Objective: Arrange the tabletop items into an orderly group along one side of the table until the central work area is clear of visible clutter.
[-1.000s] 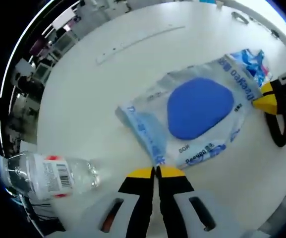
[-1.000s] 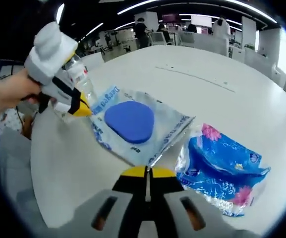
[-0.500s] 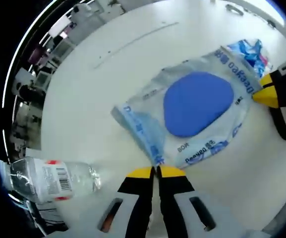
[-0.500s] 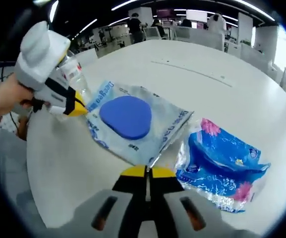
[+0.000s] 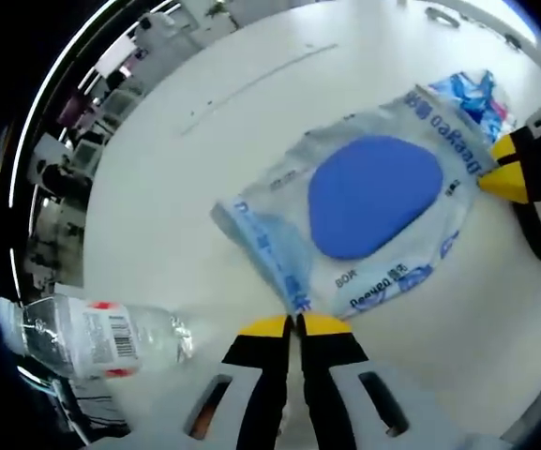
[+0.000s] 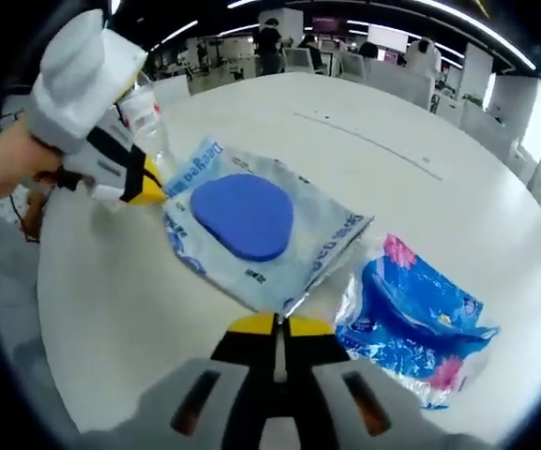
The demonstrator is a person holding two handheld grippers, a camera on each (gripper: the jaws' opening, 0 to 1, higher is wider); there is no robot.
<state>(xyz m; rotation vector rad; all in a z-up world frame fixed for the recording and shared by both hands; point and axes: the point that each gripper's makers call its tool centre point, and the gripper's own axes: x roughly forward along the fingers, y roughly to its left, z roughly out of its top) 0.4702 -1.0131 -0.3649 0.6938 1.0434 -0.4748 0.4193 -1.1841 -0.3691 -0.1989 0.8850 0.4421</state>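
A clear plastic package (image 5: 373, 206) with a blue oval pad inside hangs stretched between my two grippers over the white table (image 5: 186, 187). My left gripper (image 5: 293, 323) is shut on its near corner. My right gripper (image 5: 495, 178) comes in from the right and pinches the opposite corner. In the right gripper view the same package (image 6: 251, 220) runs from my shut right gripper (image 6: 279, 323) up to the left gripper (image 6: 148, 192), which a hand (image 6: 7, 169) holds. A blue flowered packet (image 6: 415, 319) lies right of the package. A clear water bottle (image 5: 92, 333) lies on its side at the left.
The table's curved edge (image 6: 54, 309) runs close along the left, near the bottle (image 6: 148, 127). A thin seam (image 5: 251, 80) crosses the far tabletop. Office desks and people (image 6: 345, 56) stand beyond the table.
Both grippers have kept their hold on the package's corners. The views have shifted a little; the package sits slightly further from the right camera's centre.
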